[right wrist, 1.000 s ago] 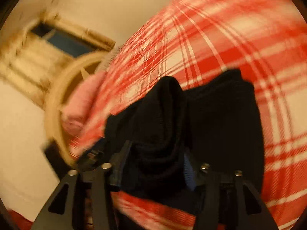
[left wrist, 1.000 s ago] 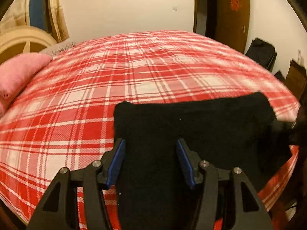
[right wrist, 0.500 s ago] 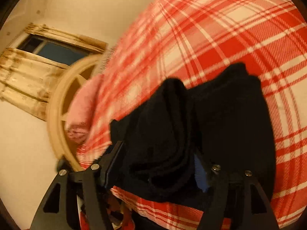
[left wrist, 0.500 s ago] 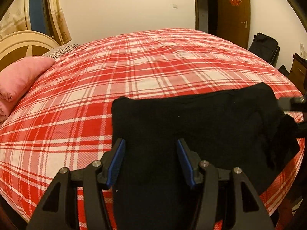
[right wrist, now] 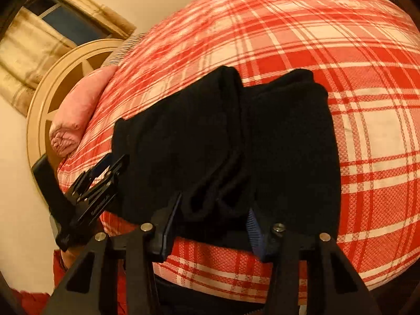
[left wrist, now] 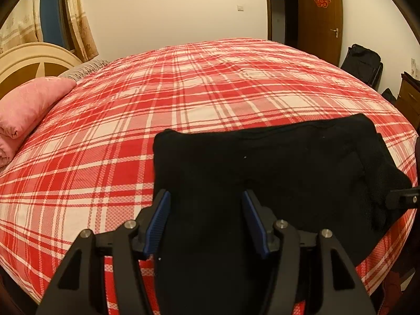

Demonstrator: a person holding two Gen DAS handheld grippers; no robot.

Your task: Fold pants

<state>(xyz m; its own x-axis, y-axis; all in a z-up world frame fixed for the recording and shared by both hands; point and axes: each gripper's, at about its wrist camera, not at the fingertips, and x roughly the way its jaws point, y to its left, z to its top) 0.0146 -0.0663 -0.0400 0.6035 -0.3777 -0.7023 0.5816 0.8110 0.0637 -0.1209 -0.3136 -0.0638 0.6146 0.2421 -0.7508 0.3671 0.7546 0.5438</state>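
Black pants (left wrist: 262,162) lie folded across the near edge of a bed with a red plaid cover (left wrist: 183,92). My left gripper (left wrist: 206,218) is open, its blue-padded fingers straddling the left end of the pants from above. In the right wrist view the pants (right wrist: 288,136) show a bunched fold in the middle. My right gripper (right wrist: 210,218) has its jaws apart around a loose fold at the right end. The left gripper (right wrist: 105,173) shows there at the far end of the pants.
A pink pillow (left wrist: 23,110) and a round cream headboard (left wrist: 29,60) are at the left end of the bed. A wooden door (left wrist: 320,15), a black bag (left wrist: 362,63) and a dresser (left wrist: 409,97) stand beyond the bed on the right.
The right gripper has lowered its bunch of fabric onto the bed and its jaws have spread. The left gripper has stayed in place, open.
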